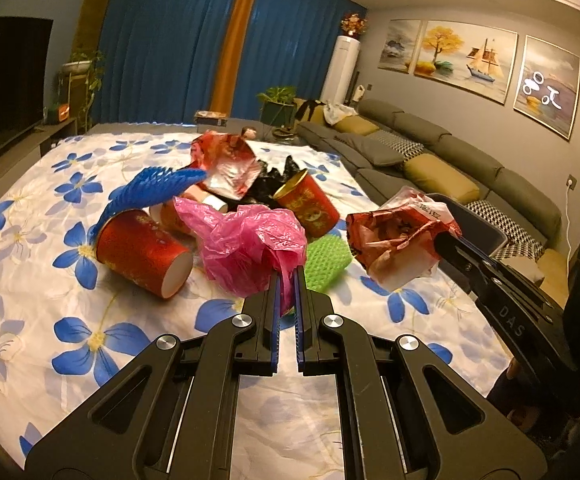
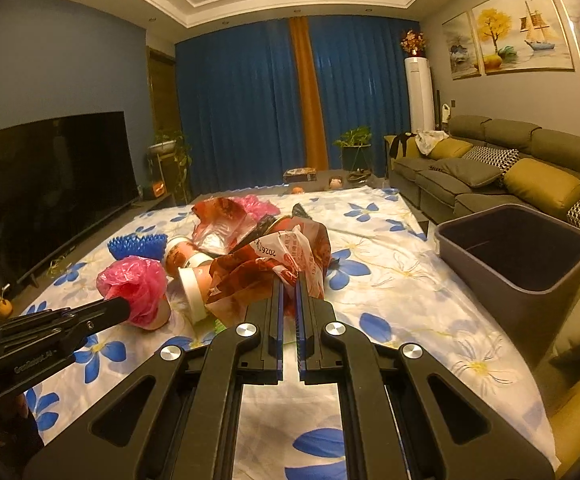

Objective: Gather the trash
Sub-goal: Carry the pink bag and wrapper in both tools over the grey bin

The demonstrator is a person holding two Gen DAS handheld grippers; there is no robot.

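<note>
My left gripper is shut on a crumpled pink plastic bag, held just above the flowered cloth. My right gripper is shut on a crumpled red and white snack wrapper; in the left wrist view the wrapper hangs in the air at the right. The pink bag also shows in the right wrist view at the left gripper's tip. A pile of trash lies behind: red paper cups, a blue spiky piece, a green spiky piece, a red foil bag.
A dark grey bin, open and empty, stands at the cloth's right edge next to the grey sofa. A television stands at the left. The flowered cloth covers the surface.
</note>
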